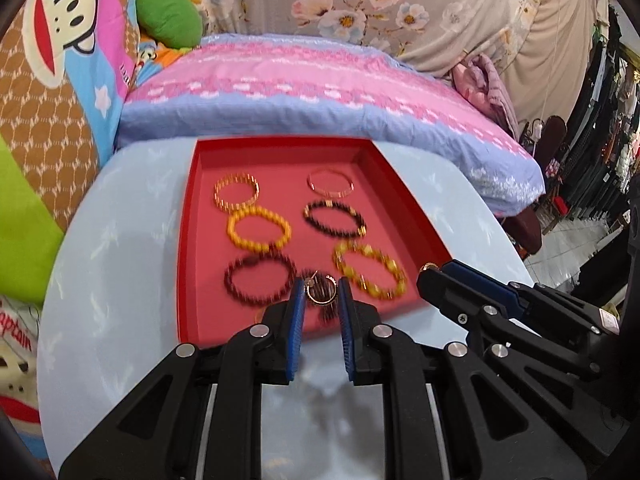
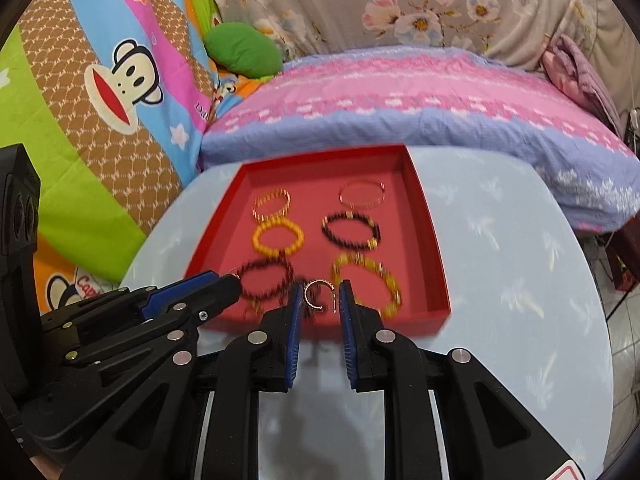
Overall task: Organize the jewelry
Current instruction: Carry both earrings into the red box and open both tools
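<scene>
A red tray (image 1: 404, 200) (image 2: 434, 248) on a pale blue round table holds several bracelets: gold, yellow bead (image 1: 258, 228), dark bead (image 1: 334, 219), amber (image 1: 370, 270) and maroon (image 1: 260, 280). My left gripper (image 1: 320, 292) grips a small gold hoop ring (image 1: 320, 292) between its fingertips over the tray's near edge. My right gripper (image 2: 319, 294) likewise grips a gold hoop ring (image 2: 318, 294). In the left wrist view the right gripper (image 1: 430, 270) shows at the right with a gold ring at its tip. In the right wrist view the left gripper (image 2: 234, 280) shows at the left.
The round table (image 1: 120, 280) (image 2: 520, 280) stands against a bed with a pink and blue blanket (image 1: 320, 80). A cartoon monkey quilt (image 2: 120, 80) and a green cushion (image 1: 168, 14) lie at the left. Clothing racks (image 1: 600, 120) stand at the far right.
</scene>
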A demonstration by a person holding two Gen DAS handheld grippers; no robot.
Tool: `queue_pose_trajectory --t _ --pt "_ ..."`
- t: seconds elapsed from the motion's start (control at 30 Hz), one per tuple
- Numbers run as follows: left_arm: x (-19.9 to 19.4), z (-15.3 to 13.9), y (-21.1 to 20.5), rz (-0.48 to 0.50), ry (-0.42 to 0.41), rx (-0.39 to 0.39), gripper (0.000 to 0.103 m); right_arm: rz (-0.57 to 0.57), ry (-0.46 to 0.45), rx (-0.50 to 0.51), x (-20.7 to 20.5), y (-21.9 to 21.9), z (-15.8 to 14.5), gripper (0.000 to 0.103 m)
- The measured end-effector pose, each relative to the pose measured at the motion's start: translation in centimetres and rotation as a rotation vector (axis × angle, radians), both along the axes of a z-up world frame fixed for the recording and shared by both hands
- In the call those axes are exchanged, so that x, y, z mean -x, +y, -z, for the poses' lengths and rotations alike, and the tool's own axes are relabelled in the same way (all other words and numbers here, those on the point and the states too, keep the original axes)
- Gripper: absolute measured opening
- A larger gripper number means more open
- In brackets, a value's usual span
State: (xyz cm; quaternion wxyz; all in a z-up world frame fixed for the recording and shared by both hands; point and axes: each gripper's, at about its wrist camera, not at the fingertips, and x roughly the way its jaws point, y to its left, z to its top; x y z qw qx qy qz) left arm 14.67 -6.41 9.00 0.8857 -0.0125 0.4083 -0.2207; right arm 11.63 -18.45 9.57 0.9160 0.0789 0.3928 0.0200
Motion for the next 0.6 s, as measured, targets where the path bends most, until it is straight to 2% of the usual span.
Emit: queue_pose_trajectory --t 0.2,0.3,0.6 --pt "-4.5 0.5 -0.6 -0.023 0.000 -0.003 0.016 0.012 -0.019 0.011 -4.8 -0.3 -0.4 0.017" --pt "-6.3 1.6 -1.0 -0.030 0.018 -0.016 0.016 0.020 0.008 0.004 -6.8 -0.8 0.8 0.017" --pt "-9.0 4.6 -1.7 -0.038 0.066 -0.041 0.016 0.045 0.060 -0.010 -9.4 -1.4 3.8 0.017"
